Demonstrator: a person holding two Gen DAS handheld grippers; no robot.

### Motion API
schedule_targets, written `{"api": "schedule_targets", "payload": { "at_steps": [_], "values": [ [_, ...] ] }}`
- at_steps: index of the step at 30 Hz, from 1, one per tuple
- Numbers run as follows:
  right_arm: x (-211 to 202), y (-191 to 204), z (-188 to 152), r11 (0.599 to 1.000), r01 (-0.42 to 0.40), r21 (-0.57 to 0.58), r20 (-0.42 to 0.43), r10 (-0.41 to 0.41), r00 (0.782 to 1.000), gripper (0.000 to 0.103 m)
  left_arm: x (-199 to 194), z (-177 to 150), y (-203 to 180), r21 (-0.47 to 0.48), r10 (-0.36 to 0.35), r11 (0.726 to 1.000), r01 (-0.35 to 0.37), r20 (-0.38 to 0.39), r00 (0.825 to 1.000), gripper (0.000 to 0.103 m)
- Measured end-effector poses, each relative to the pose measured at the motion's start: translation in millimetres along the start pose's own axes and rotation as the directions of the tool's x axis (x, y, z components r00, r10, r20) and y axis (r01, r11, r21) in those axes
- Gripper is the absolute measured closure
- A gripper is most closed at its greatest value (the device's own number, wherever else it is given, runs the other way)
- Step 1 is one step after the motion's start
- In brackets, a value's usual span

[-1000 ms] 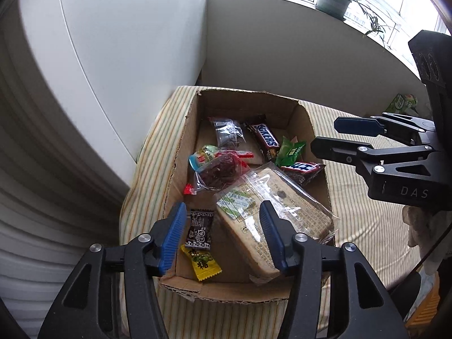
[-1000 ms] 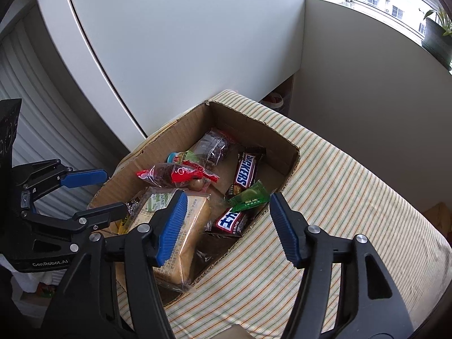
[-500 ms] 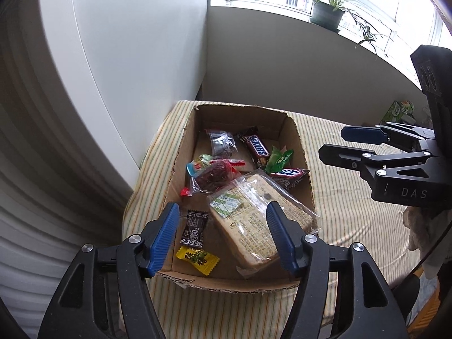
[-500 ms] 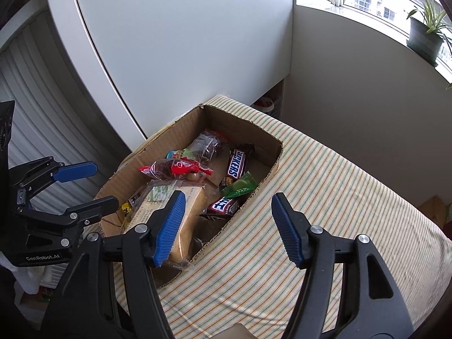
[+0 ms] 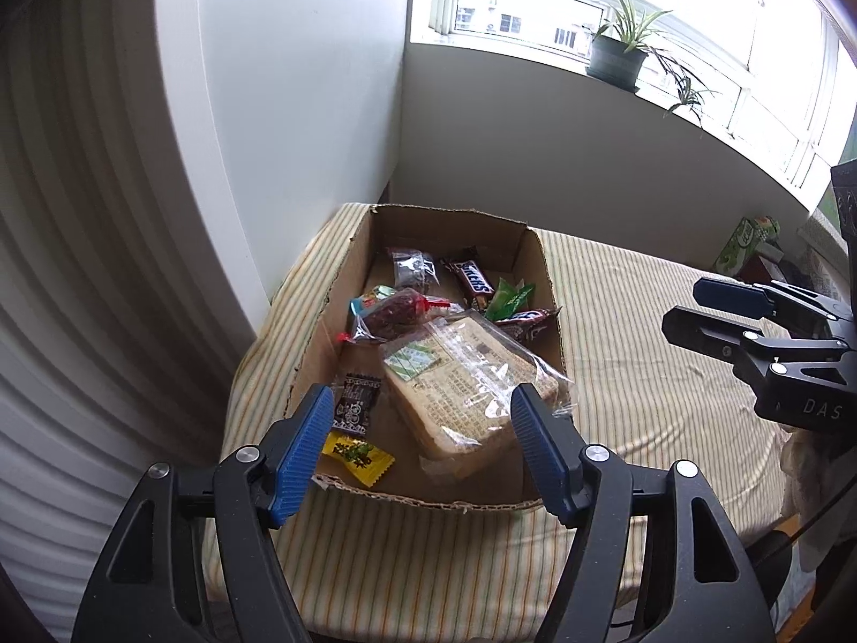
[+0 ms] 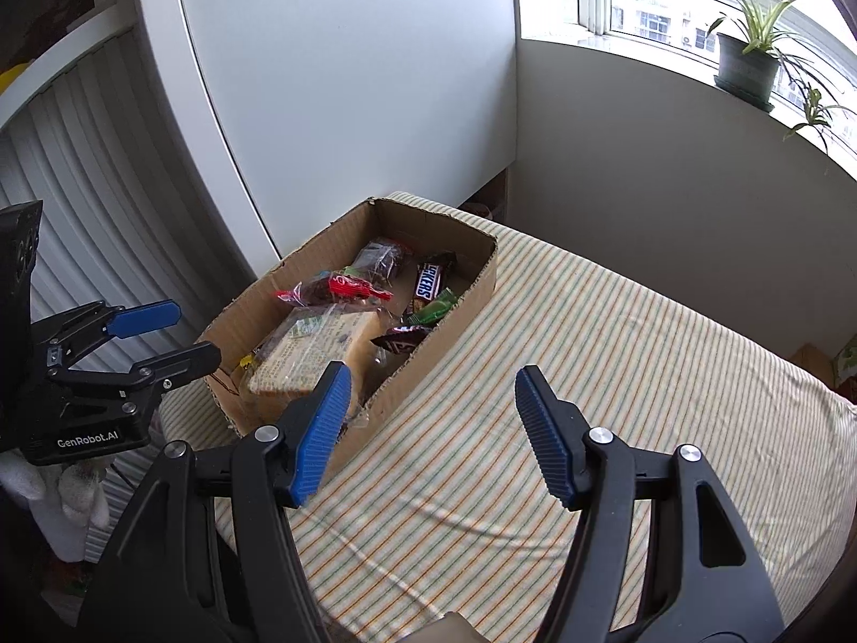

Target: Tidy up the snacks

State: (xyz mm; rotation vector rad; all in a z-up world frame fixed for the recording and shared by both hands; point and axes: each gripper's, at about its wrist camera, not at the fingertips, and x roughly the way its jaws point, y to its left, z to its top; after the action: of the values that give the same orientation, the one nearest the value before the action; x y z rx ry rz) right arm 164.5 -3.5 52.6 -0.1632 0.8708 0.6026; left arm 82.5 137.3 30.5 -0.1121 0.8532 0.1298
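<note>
An open cardboard box (image 5: pixel 332 321) (image 6: pixel 471 300) sits on the striped cloth at the table's far left corner. It holds a wrapped bread loaf (image 5: pixel 466 375) (image 6: pixel 316 343), a Snickers bar (image 5: pixel 474 278) (image 6: pixel 428 281), a green packet (image 5: pixel 511 297), a red-tied bag of dark snacks (image 5: pixel 393 313), a clear bag (image 5: pixel 410 268), a black candy (image 5: pixel 356 394) and a yellow candy (image 5: pixel 356 455). My left gripper (image 5: pixel 420 450) is open and empty above the box's near edge. My right gripper (image 6: pixel 431 434) is open and empty over the cloth beside the box.
The striped table (image 6: pixel 616 375) stretches right of the box. A white cabinet panel (image 6: pixel 348 80) and wall stand behind it. A potted plant (image 5: pixel 616 59) sits on the windowsill. A green carton (image 5: pixel 742 244) stands at the far right.
Both grippers have pulled back and up from the box, so it looks smaller and farther away. Both stay open and empty. The snacks have not moved.
</note>
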Motion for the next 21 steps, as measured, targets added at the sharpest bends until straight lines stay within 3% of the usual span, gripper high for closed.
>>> {"api": "schedule_targets", "payload": {
  "at_steps": [3, 7, 8, 9, 11, 17, 21],
  "values": [
    [-8.2, -5.7, -17.1, 0.999, 0.038, 0.021, 0.02, -0.039, 0.999, 0.036, -6.3, -12.2, -5.6, 0.015, 0.064, 0.998, -0.064, 0.046, 0.997, 0.034],
    [-16.1, -12.3, -43.1, 0.996, 0.064, 0.067, 0.038, -0.067, 0.997, 0.036, -12.4, -29.0, -8.2, -0.031, 0.041, 0.999, -0.039, 0.061, 0.997, 0.033],
    [-17.5, -12.0, -49.3, 0.995, 0.074, 0.073, 0.042, -0.077, 0.996, 0.031, -14.0, -33.2, -9.1, -0.04, 0.048, 0.998, -0.045, 0.068, 0.997, 0.033],
    [-18.6, -11.4, -55.1, 0.994, 0.084, 0.075, 0.044, -0.088, 0.995, 0.02, -15.7, -36.9, -10.4, -0.041, 0.058, 0.998, -0.055, 0.074, 0.996, 0.033],
    [-22.8, -8.9, -66.2, 0.991, 0.103, 0.08, 0.069, -0.109, 0.992, 0.013, -19.7, -43.0, -13.5, -0.041, 0.075, 0.997, -0.072, 0.086, 0.993, 0.033],
    [-32.9, -5.1, -88.7, 0.985, 0.126, 0.122, 0.095, -0.138, 0.986, 0.013, -30.1, -53.5, -12.8, -0.083, 0.086, 0.994, -0.077, 0.107, 0.991, 0.032],
    [-39.7, -3.6, -97.0, 0.98, 0.15, 0.132, 0.103, -0.164, 0.981, 0.013, -35.5, -60.2, -13.7, -0.094, 0.112, 0.99, -0.101, 0.126, 0.986, 0.024]
  ]
}}
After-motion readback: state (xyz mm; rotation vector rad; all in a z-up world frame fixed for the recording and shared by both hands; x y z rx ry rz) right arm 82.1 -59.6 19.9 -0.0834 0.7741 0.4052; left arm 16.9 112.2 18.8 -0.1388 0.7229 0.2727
